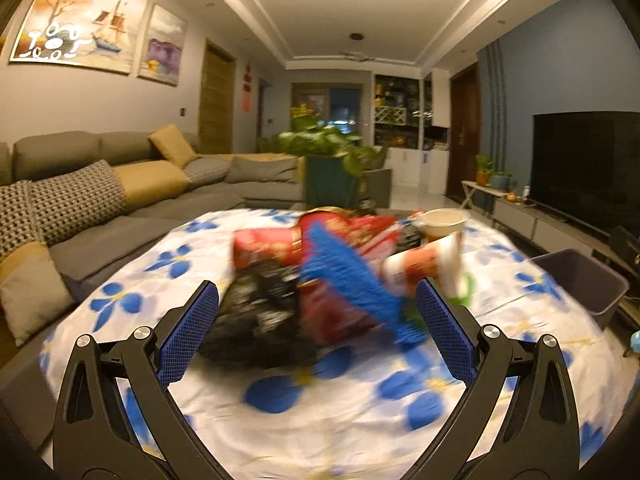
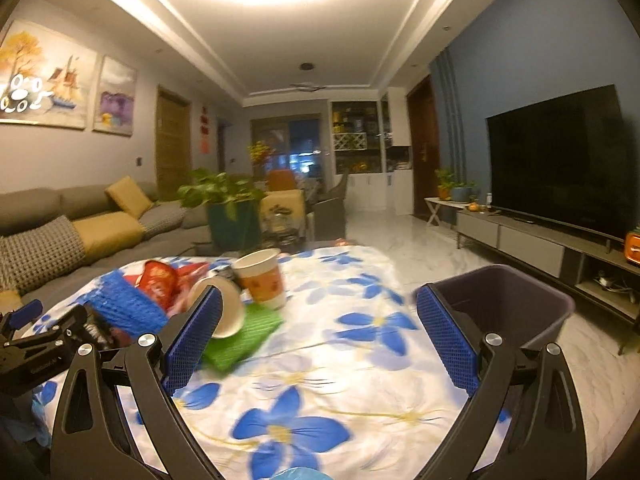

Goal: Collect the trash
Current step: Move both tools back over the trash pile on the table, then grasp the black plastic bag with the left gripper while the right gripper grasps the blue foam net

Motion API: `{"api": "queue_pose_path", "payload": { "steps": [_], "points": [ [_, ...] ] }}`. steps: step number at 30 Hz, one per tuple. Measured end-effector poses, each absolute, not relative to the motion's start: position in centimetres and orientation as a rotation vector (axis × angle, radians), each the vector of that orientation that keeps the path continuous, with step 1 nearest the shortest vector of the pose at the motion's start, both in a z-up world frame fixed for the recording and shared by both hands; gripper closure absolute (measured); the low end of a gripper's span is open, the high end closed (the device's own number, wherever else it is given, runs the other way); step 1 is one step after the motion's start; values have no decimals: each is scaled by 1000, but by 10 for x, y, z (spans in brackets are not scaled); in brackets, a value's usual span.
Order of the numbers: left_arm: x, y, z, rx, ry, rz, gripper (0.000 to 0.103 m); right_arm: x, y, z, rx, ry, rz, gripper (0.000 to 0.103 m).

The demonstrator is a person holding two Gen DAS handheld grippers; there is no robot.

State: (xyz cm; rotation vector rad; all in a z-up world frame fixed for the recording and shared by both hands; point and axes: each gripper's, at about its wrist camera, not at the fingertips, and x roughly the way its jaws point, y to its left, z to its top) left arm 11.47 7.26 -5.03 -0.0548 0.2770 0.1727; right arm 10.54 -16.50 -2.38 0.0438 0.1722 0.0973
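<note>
We see a bench draped in a white cloth with blue flowers, filling the lower half of both wrist views. Its far edge curves away toward the sofa; its right edge drops to pale marble floor, which lies open all the way down the room. Just off that right edge stands a dark grey bin, mouth up, its rim about level with the cloth.

The trash sits heaped on the left half of the bench, well apart from the bin, with a broad bare stretch of cloth between. In the heap we make out red wrappers, a crumpled black bag, blue netting lying across the red, a flat green piece, an upright paper cup, and a second cup tipped on its side on the green piece. The left view is blurred, so finer detail is lost.

Our left tongs are spread wide, empty, hanging just before the black bag and netting. Our right tongs are likewise spread and empty, over bare cloth, the tipped cup beside the left finger and the bin behind the right one.
</note>
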Motion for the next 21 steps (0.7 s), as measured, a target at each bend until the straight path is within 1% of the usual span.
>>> {"api": "queue_pose_path", "payload": {
  "steps": [4,12,14,17,18,19,20,21],
  "points": [
    [116,95,-61,-73,288,200,6,112,-133,-29,30,187,174,9],
    [132,115,-76,-76,338,183,6,123,-81,-40,-15,211,283,9],
    [139,119,-81,-72,353,166,7,125,-72,-43,-23,219,305,9],
    [152,124,-89,-87,413,139,24,129,-62,-47,-37,229,325,9],
    [158,127,-93,-103,443,129,34,131,-59,-47,-40,232,330,9],
    [162,130,-95,-116,463,122,42,132,-56,-48,-44,236,335,9],
    [164,133,-97,-123,469,123,46,134,-52,-49,-47,238,338,9],
    [164,134,-99,-125,465,129,56,136,-49,-51,-50,244,342,9]
  ]
}}
